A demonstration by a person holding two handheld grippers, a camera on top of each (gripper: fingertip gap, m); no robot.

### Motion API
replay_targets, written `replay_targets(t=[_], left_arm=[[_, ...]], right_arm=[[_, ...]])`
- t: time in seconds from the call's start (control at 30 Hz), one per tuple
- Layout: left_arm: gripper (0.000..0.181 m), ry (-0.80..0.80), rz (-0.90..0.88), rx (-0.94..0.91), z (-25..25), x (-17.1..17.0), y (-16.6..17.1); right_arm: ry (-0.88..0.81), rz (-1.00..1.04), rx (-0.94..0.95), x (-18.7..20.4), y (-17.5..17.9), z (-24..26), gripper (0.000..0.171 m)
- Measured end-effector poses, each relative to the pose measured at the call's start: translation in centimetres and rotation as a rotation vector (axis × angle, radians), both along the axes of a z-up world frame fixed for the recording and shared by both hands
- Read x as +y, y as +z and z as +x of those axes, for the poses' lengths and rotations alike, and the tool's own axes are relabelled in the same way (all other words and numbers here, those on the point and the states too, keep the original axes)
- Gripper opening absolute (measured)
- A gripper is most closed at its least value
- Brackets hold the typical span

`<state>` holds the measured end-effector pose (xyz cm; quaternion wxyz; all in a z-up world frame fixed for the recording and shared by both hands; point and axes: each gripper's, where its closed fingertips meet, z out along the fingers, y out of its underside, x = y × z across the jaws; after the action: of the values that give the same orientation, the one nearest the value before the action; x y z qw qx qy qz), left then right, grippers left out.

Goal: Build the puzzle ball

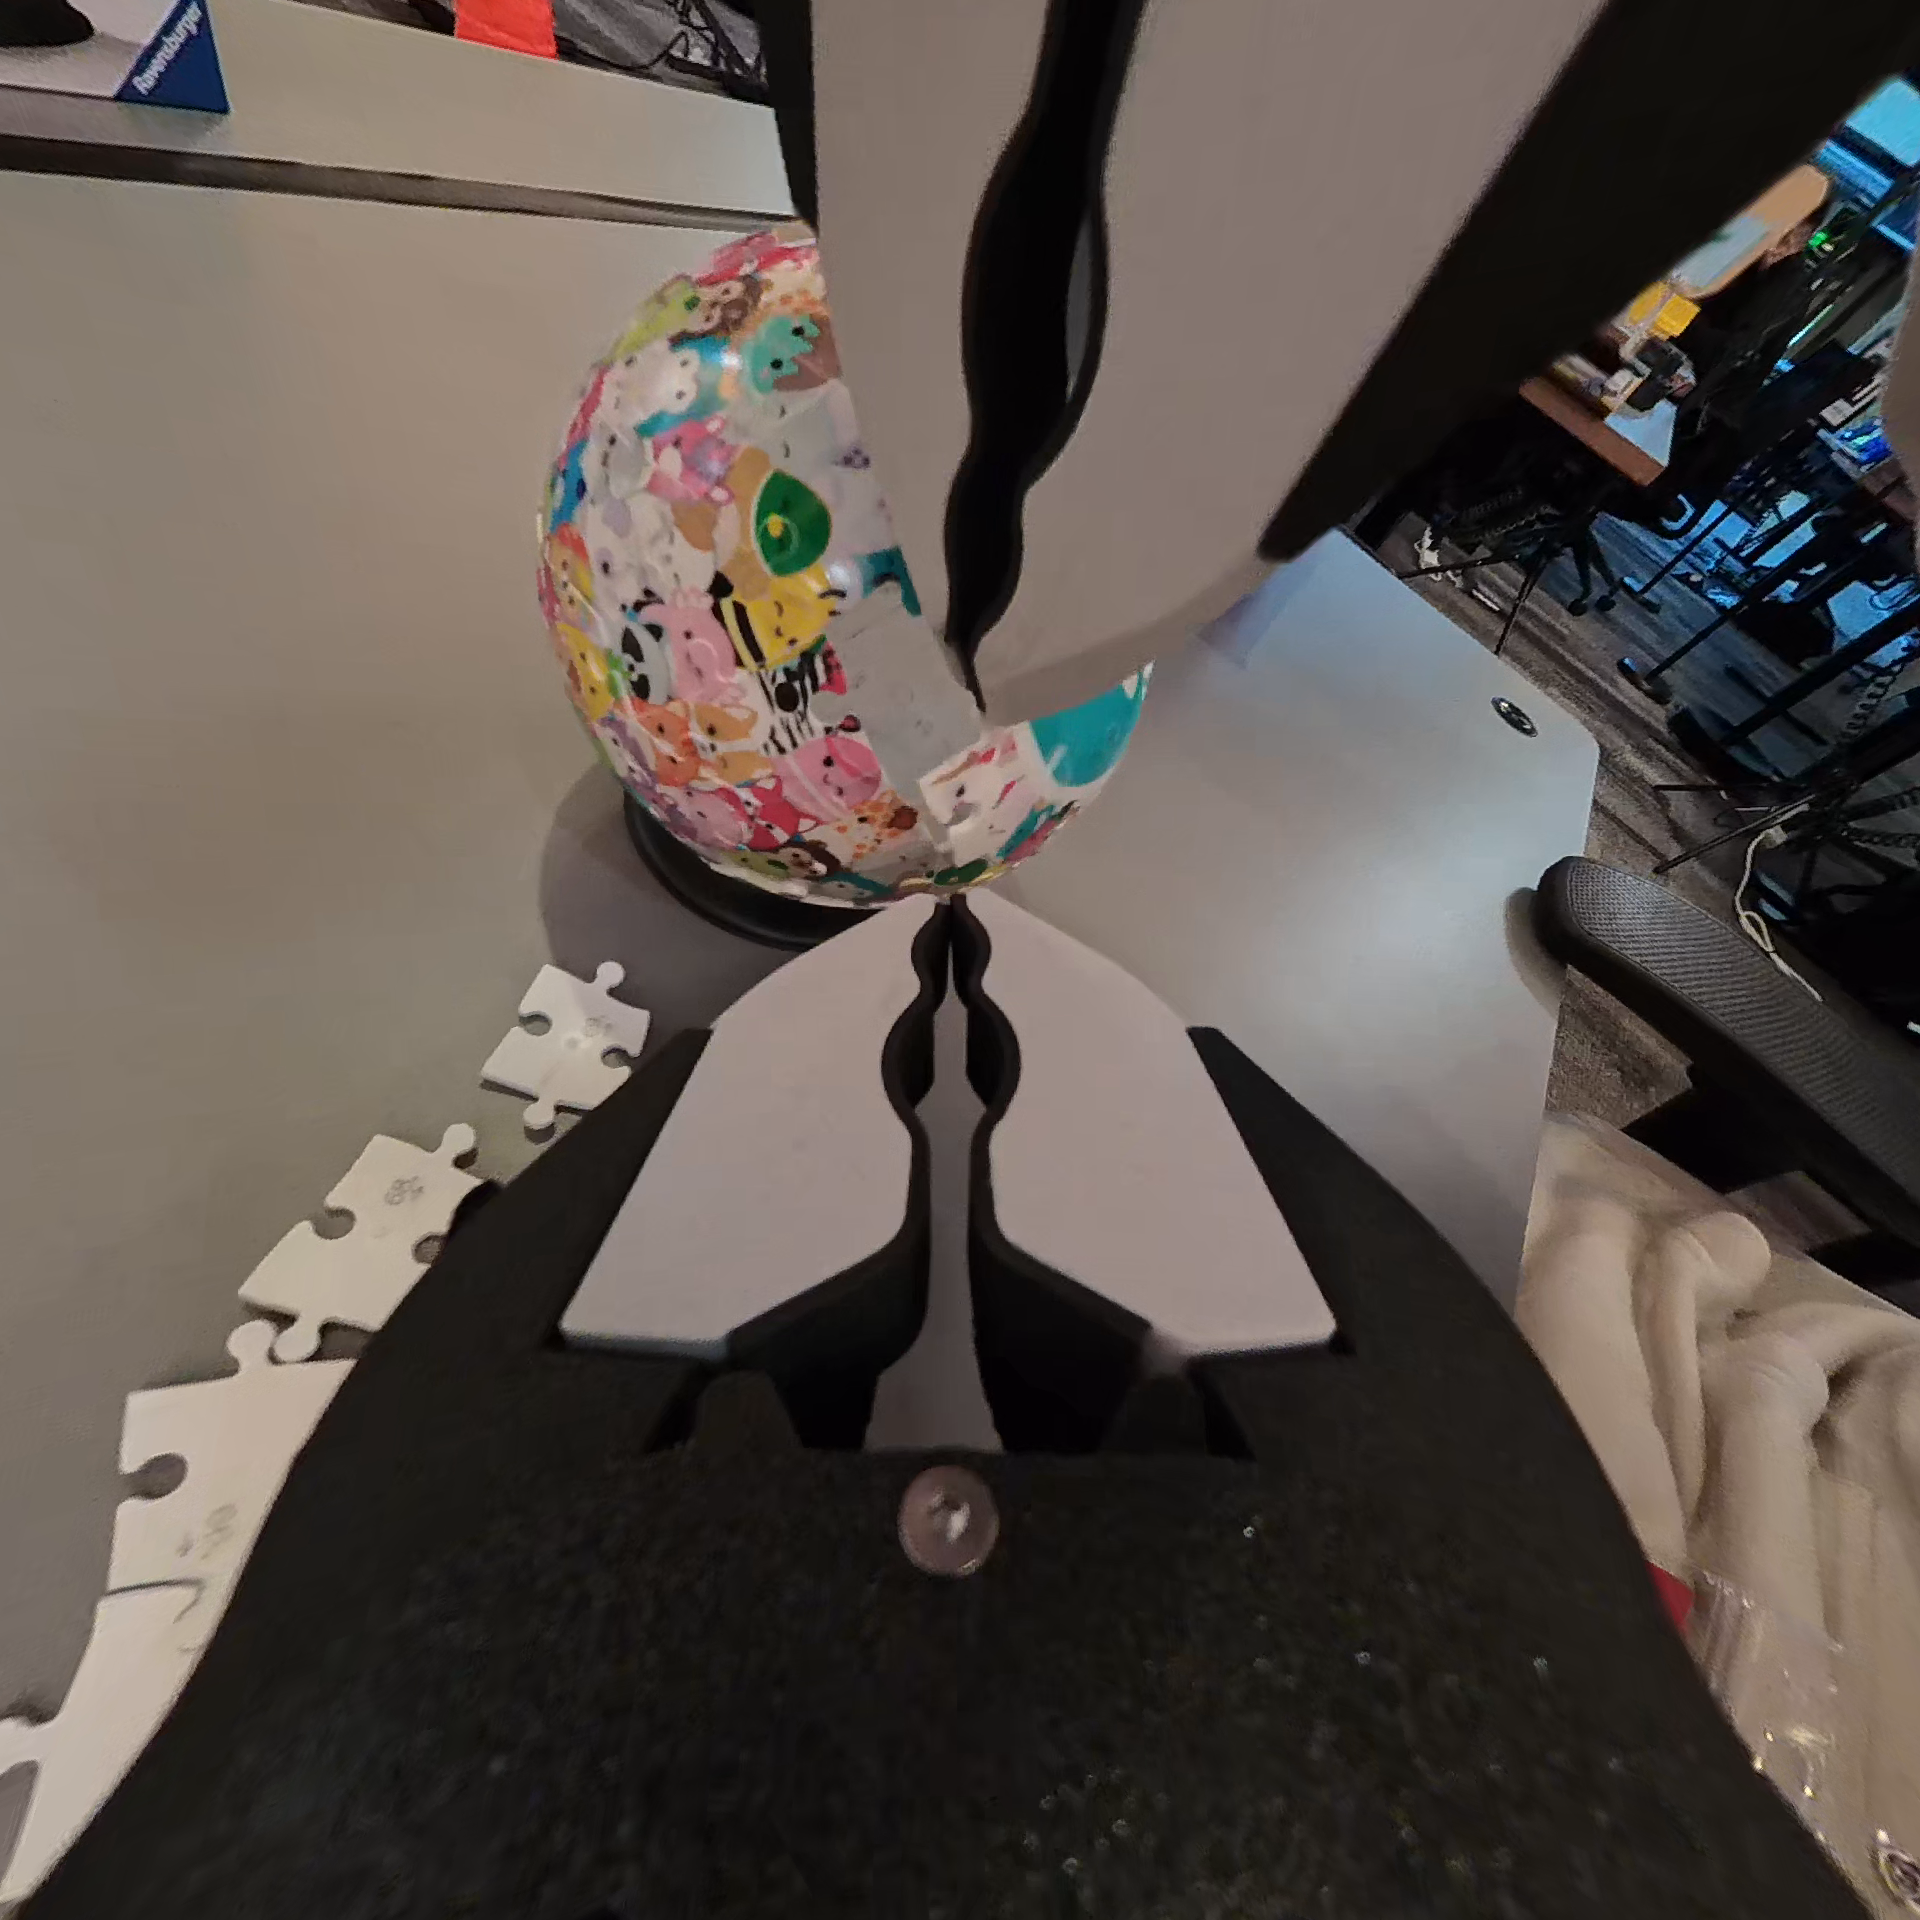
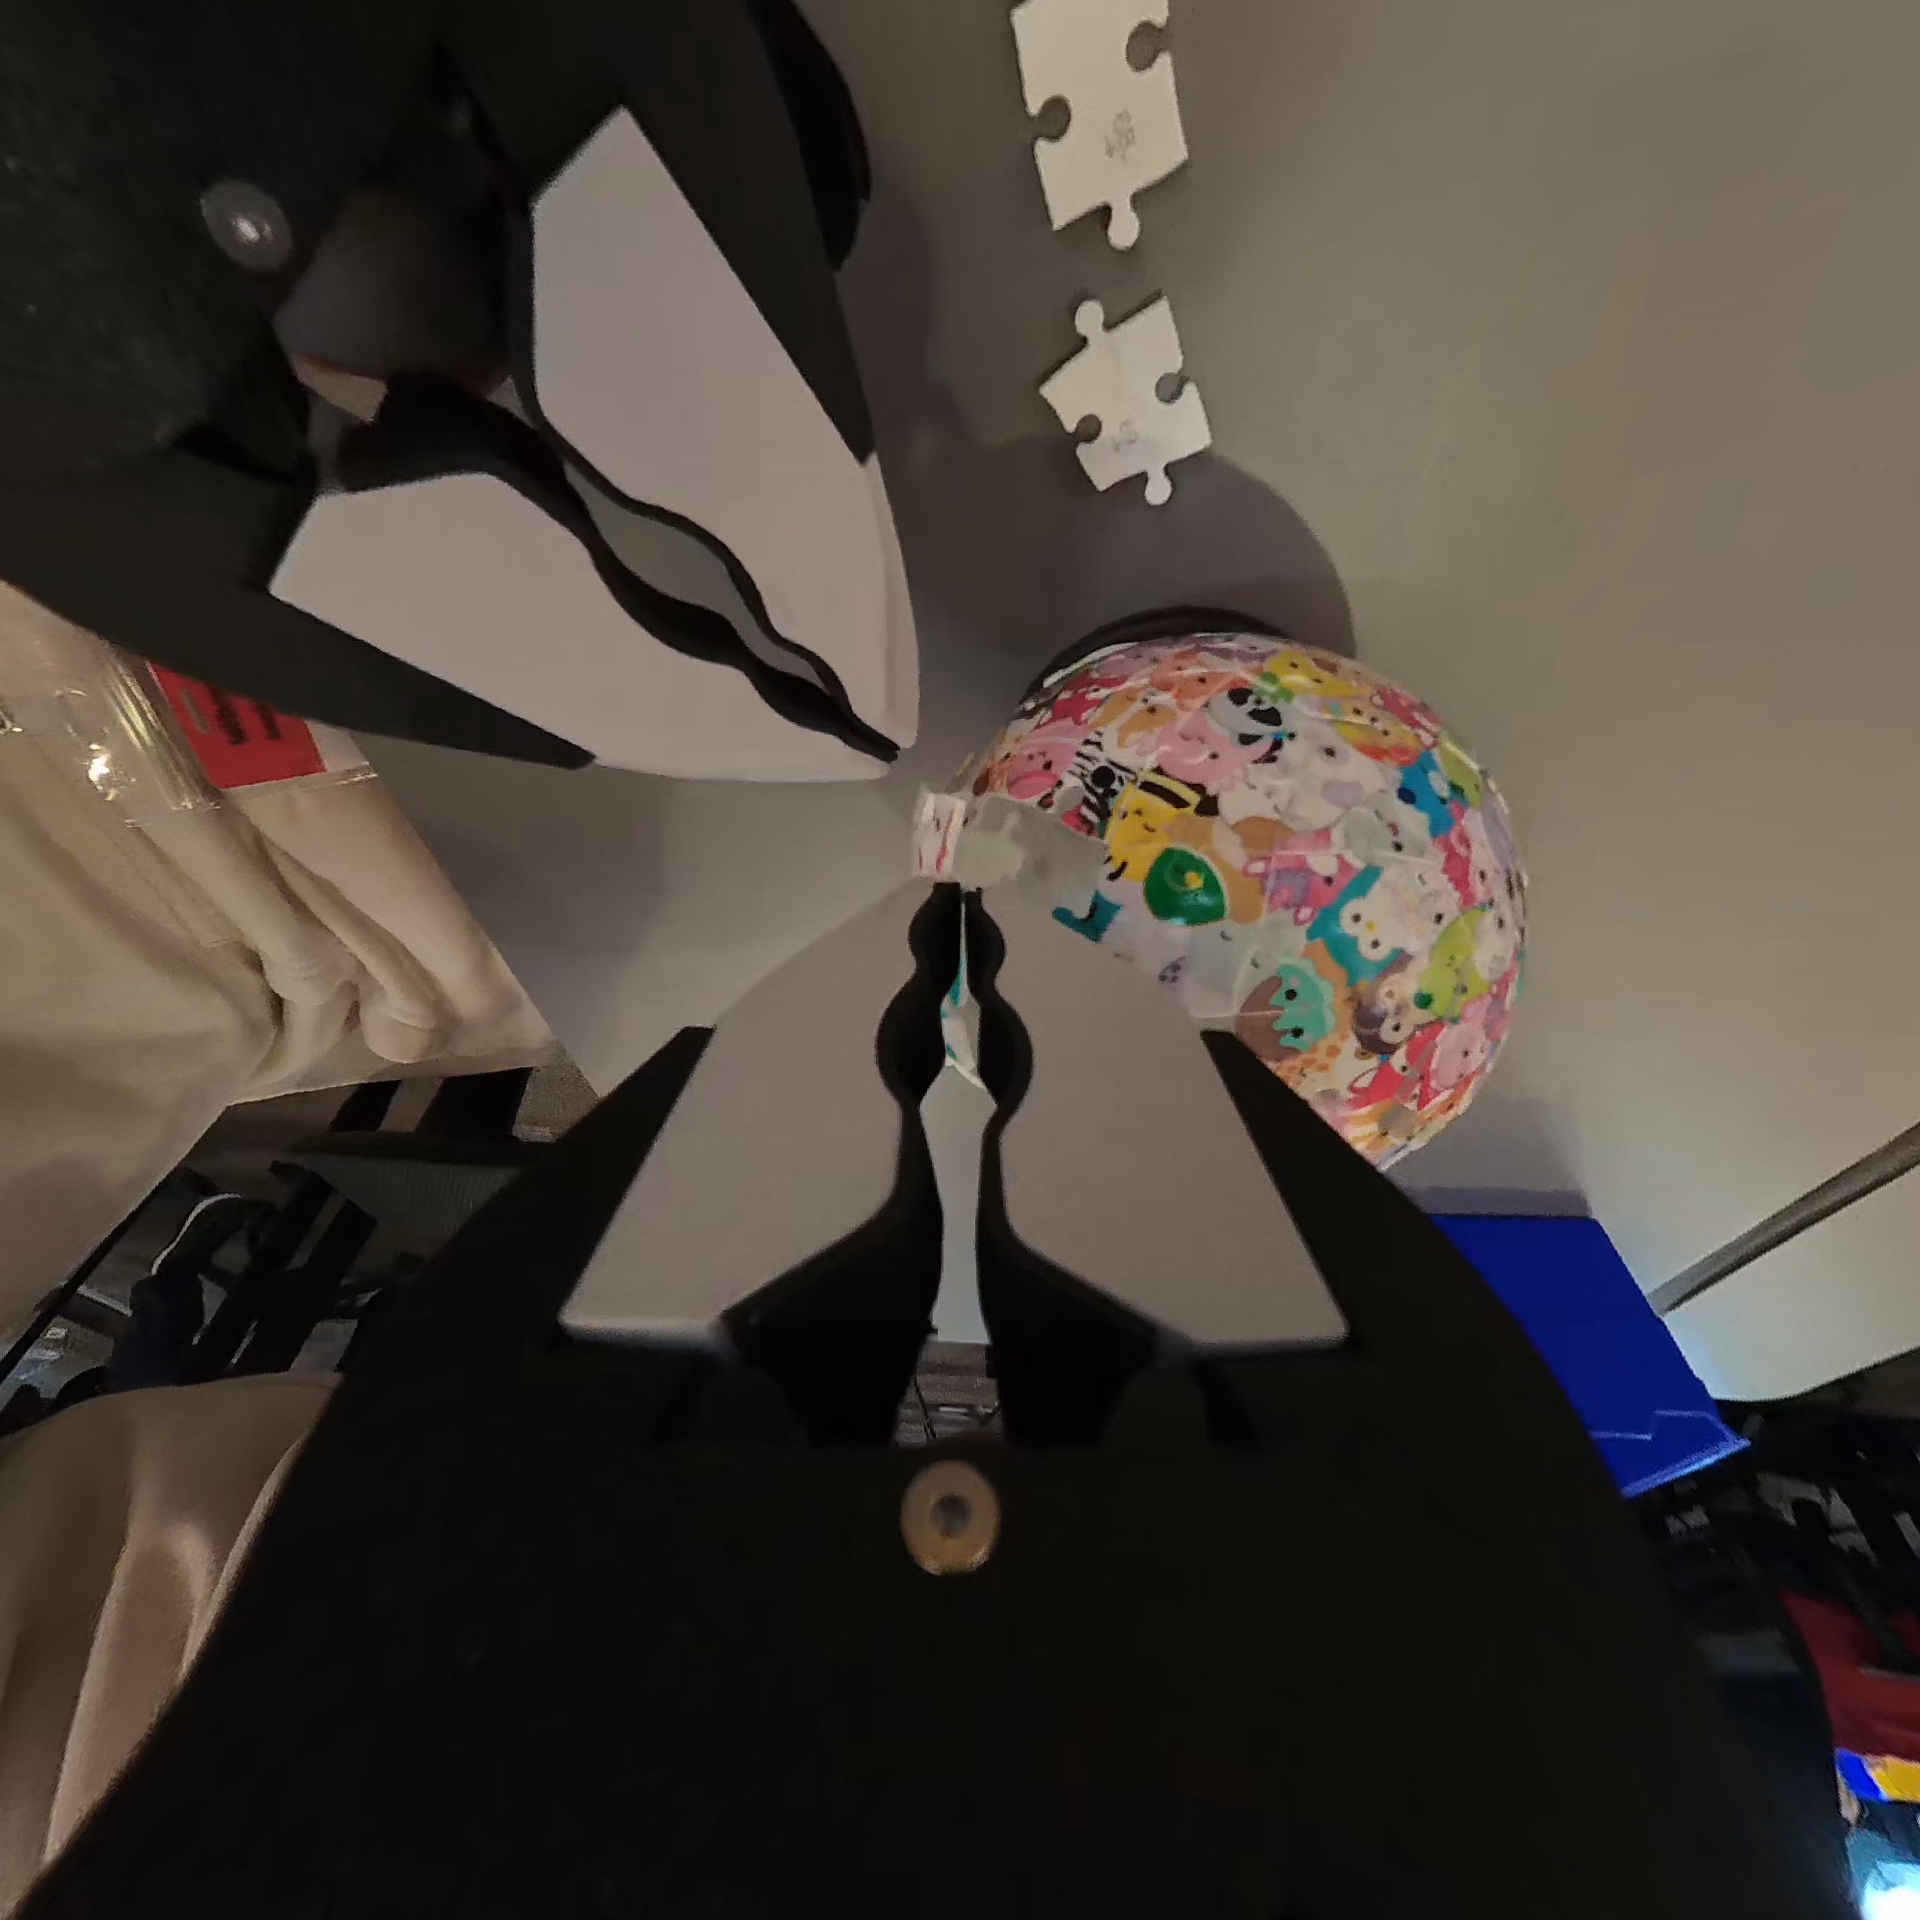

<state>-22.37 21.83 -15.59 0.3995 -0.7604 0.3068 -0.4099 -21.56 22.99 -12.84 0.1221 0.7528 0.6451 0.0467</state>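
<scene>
The puzzle ball (image 1: 717, 582) is colourful and partly built, standing on a black ring stand (image 1: 717, 899) on the grey table. An open gap (image 1: 904, 675) shows its pale inside, also in the right wrist view (image 2: 1018, 847). My right gripper (image 2: 961, 904) is shut on a teal and white puzzle piece (image 2: 961, 1023), held edge-on at the gap's rim. In the left wrist view it (image 1: 971, 681) comes down from above. My left gripper (image 1: 951, 906) is shut and looks empty, its tips at the ball's lower edge; it also shows in the right wrist view (image 2: 888, 750).
Loose face-down white pieces (image 1: 566, 1044) (image 1: 364, 1236) lie left of my left gripper, and two show in the right wrist view (image 2: 1107, 114) (image 2: 1127, 400). A blue box (image 1: 171, 62) is at the back. A black chair (image 1: 1714, 1039) and cream cloth (image 1: 1714, 1403) are past the table's right edge. My left and right fingertips are right by each other.
</scene>
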Motion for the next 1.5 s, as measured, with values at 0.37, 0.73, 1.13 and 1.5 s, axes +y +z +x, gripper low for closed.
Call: replay_targets(t=[0.37,0.73,1.13,1.5], left_arm=[[0.0,-0.011,0.016,-0.004,1.0,0.0,0.2],[0.0,-0.011,0.008,-0.019,1.2,0.1,0.2],[0.0,-0.058,0.011,-0.001,2.1,-0.6,-0.3],[0.0,-0.045,0.025,0.013,-0.2,-0.4,0.8]], right_arm=[[-0.004,0.041,-0.041,0.2,0.1,0.2,0.001],[0.013,0.04,-0.046,0.2,-0.2,0.3,0.001],[0.027,0.045,-0.026,0.4,0.0,0.3,0.001],[0.07,0.042,0.053,-0.5,0.7,-0.3,0.0]])
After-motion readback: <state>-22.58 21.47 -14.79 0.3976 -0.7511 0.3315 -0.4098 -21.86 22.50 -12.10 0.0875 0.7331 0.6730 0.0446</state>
